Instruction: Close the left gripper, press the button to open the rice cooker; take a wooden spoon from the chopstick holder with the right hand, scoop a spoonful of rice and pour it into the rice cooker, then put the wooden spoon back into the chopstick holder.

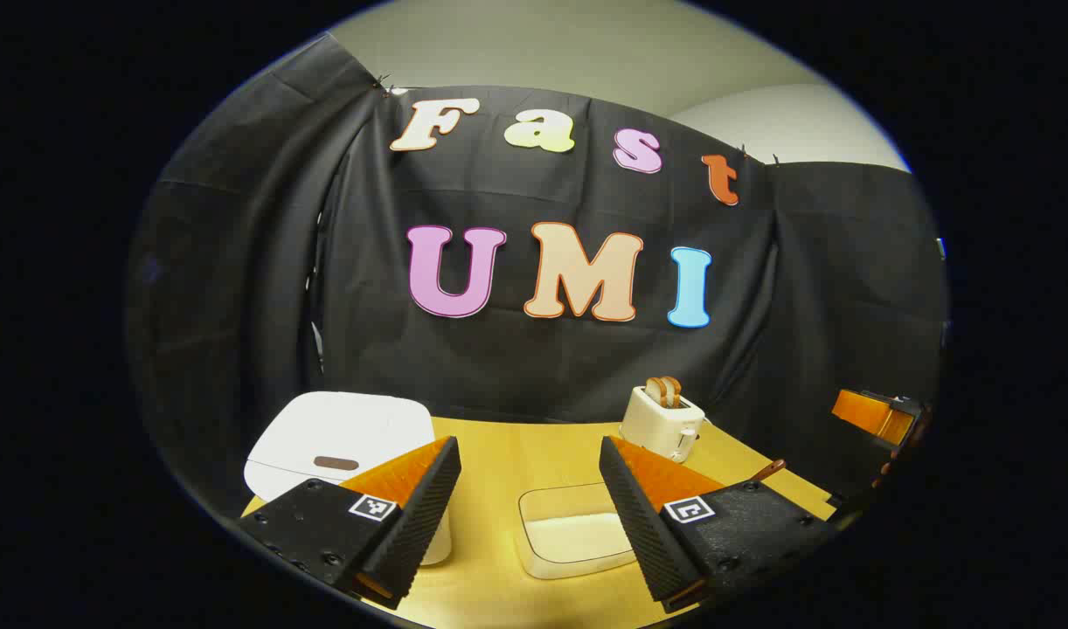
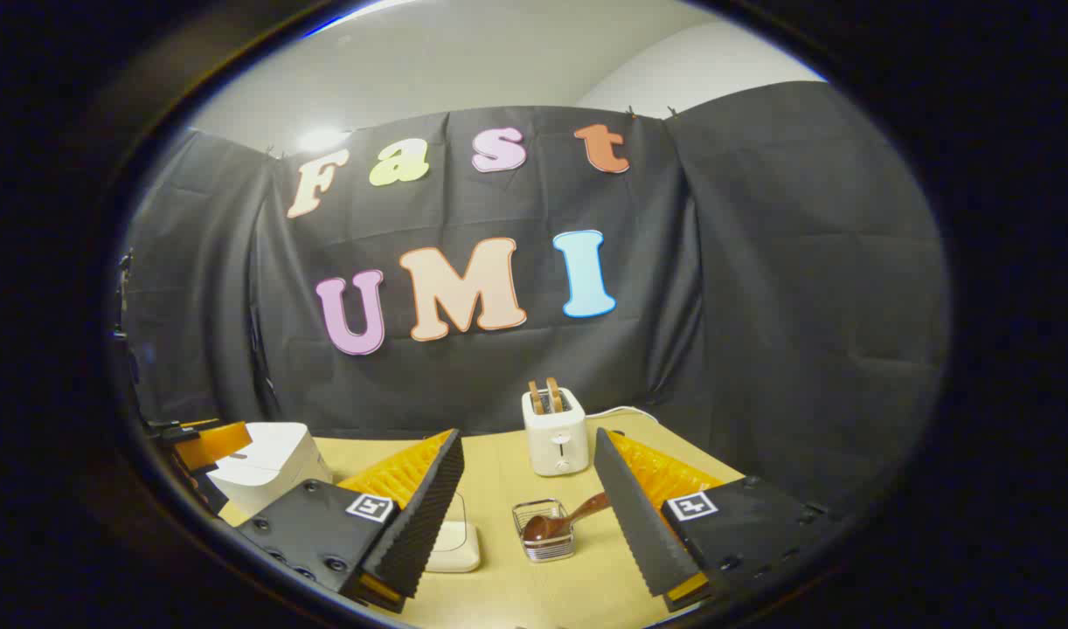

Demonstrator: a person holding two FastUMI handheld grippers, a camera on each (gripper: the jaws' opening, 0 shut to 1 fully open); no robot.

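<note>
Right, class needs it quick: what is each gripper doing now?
Left gripper: open, fingers apart, holding nothing.
Right gripper: open, fingers apart, holding nothing.

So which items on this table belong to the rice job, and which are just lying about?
Job: closed white rice cooker; clear rectangular rice container; brown wooden spoon in the wire chopstick holder.
Lying about: cream toaster holding toast.

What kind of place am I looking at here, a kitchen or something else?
Probably a mock kitchen set up in a booth, not a real one: a rice cooker, a toaster holding bread and a wooden spoon sit on a yellow table before draped black cloth.
</note>
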